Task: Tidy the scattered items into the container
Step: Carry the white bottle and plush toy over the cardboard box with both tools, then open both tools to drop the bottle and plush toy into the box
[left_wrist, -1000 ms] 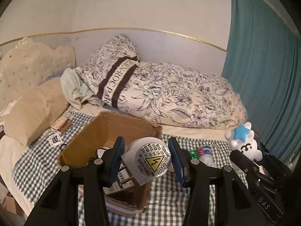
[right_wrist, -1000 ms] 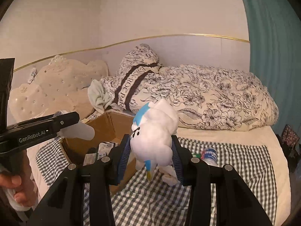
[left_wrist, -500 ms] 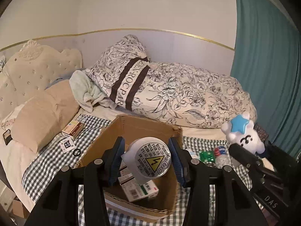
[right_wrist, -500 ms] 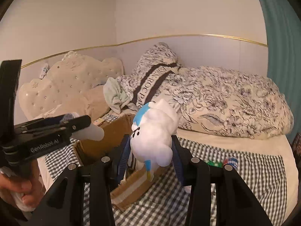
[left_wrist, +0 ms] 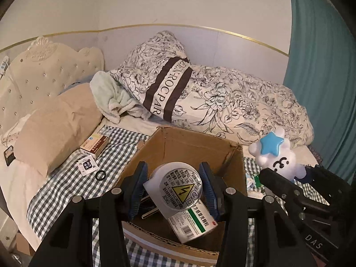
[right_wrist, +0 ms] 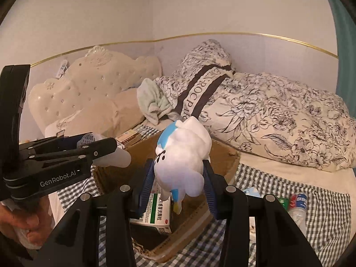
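Legibly, "GenRobot.AI" on left claw (right_wrist: 106,153), "DAS"

Home bedroom: bed (left_wrist: 133,131), headboard (left_wrist: 44,71), pillows (left_wrist: 160,75).

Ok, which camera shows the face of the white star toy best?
The left wrist view: the white star toy faces that camera, star and face clear. The right wrist view shows it close between the right gripper pads, tipped, face mostly turned aside.

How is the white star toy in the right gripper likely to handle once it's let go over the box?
The toy looks smooth and glossy, so probably slippery between the right gripper pads. Its rounded, lumpy body would likely tumble or roll on landing in the box. It seems hollow plastic, so probably light.
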The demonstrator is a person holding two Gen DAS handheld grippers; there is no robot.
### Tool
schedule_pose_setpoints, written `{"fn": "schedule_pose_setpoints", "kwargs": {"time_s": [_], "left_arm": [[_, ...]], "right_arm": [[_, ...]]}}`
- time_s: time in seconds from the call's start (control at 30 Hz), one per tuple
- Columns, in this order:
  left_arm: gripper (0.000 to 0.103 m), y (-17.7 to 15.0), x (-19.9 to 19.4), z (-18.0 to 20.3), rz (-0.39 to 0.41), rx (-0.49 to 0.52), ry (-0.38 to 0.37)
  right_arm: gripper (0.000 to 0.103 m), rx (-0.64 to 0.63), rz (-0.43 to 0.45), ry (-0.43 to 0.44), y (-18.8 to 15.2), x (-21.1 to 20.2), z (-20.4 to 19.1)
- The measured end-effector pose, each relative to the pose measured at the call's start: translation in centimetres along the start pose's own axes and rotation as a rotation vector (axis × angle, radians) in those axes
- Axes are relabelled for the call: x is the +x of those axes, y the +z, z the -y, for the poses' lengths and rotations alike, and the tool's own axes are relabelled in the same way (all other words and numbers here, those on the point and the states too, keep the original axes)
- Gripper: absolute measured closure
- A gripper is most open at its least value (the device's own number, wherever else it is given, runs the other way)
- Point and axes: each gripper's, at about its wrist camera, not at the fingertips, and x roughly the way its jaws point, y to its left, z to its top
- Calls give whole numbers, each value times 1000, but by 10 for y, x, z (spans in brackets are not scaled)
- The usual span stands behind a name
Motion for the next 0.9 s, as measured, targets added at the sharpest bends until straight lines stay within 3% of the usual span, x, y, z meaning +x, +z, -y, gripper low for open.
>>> {"fn": "schedule_pose_setpoints", "kwargs": {"time_s": [0.23, 0.9], "left_arm": [[54, -1, 21, -4, -29, 3, -1], [54, -8, 107, -20, -220, -20, 17]], "right_arm": [[61, -6, -36, -3, 3, 24, 2], [61, -28, -219, 18, -11, 114, 13]]}}
